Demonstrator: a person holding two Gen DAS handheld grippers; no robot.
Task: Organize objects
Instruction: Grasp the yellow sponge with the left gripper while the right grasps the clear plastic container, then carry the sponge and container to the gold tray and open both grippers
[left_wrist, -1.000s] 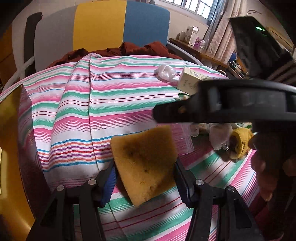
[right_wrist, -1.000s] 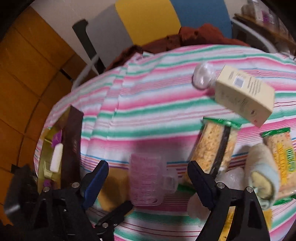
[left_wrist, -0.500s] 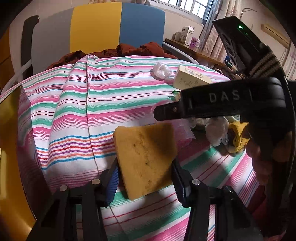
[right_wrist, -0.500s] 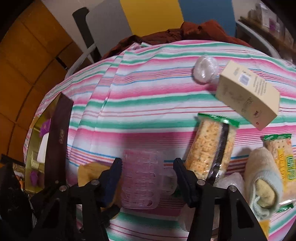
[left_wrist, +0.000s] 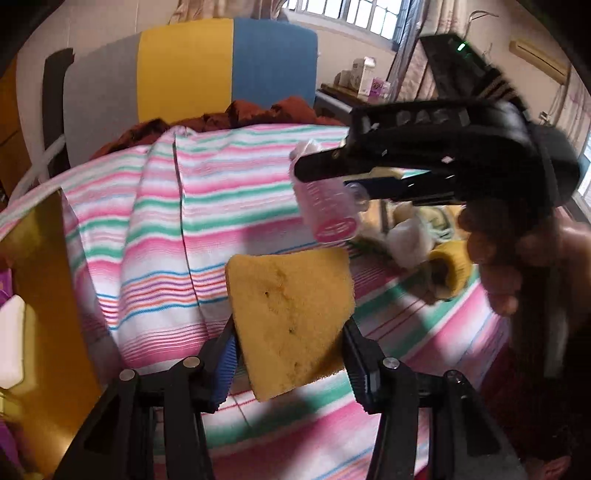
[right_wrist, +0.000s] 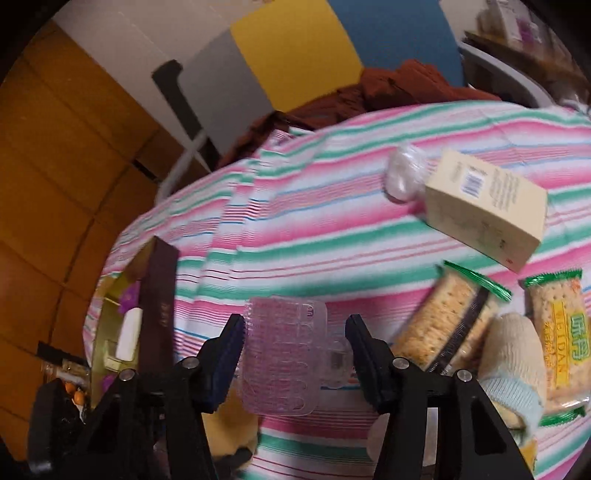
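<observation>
A yellow sponge (left_wrist: 288, 314) is pinched between the blue pads of my left gripper (left_wrist: 290, 350), which is shut on it and holds it above the striped tablecloth (left_wrist: 207, 206). My right gripper (right_wrist: 295, 332) is shut on a clear pink measuring cup (right_wrist: 280, 354). In the left wrist view that cup (left_wrist: 327, 206) hangs tilted in the air at the right, its base showing. The sponge (right_wrist: 229, 432) also peeks out below the cup in the right wrist view.
A gold box (left_wrist: 44, 295) with a dark lid (right_wrist: 159, 295) sits at the table's left edge. To the right lie a cream carton (right_wrist: 484, 210), two cracker packs (right_wrist: 450, 325), a rolled towel (right_wrist: 513, 354) and a plastic-wrapped lump (right_wrist: 402, 173). A chair with brown cloth stands behind.
My right gripper's jaws came in from wide apart onto the pink cup and raised it off the cloth. My left gripper rose a little with the sponge.
</observation>
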